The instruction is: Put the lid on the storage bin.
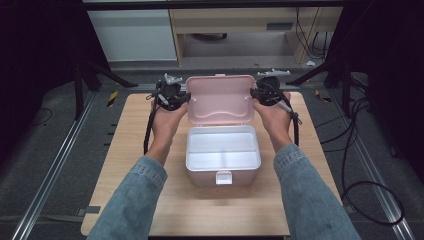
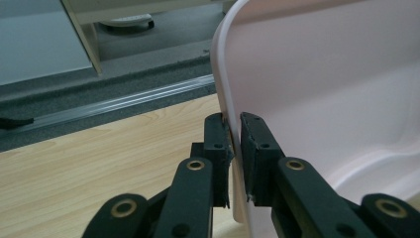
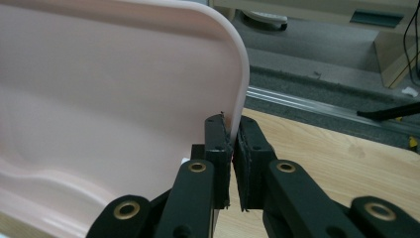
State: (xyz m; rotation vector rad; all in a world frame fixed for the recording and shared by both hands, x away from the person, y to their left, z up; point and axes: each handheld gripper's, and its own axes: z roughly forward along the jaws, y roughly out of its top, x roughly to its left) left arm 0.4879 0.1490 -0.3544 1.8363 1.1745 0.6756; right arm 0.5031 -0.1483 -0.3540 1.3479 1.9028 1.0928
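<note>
A pink plastic box (image 1: 223,176) with a white inner tray (image 1: 223,149) stands in the middle of the wooden table (image 1: 125,150). Its pink lid (image 1: 220,99) is raised upright at the back. My left gripper (image 1: 181,97) is shut on the lid's left edge (image 2: 229,124); in the left gripper view (image 2: 235,135) the rim runs between the jaws. My right gripper (image 1: 256,95) is shut on the lid's right edge (image 3: 236,119), the rim pinched between its jaws (image 3: 232,133). A white latch (image 1: 223,177) hangs at the box's front.
Denim-sleeved forearms (image 1: 135,200) reach along both sides of the box. Black cables (image 1: 350,150) trail over the floor at the right. A metal rail (image 1: 50,170) runs along the table's left side. Beyond the table stand a white cabinet (image 1: 132,35) and a wooden desk (image 1: 240,22).
</note>
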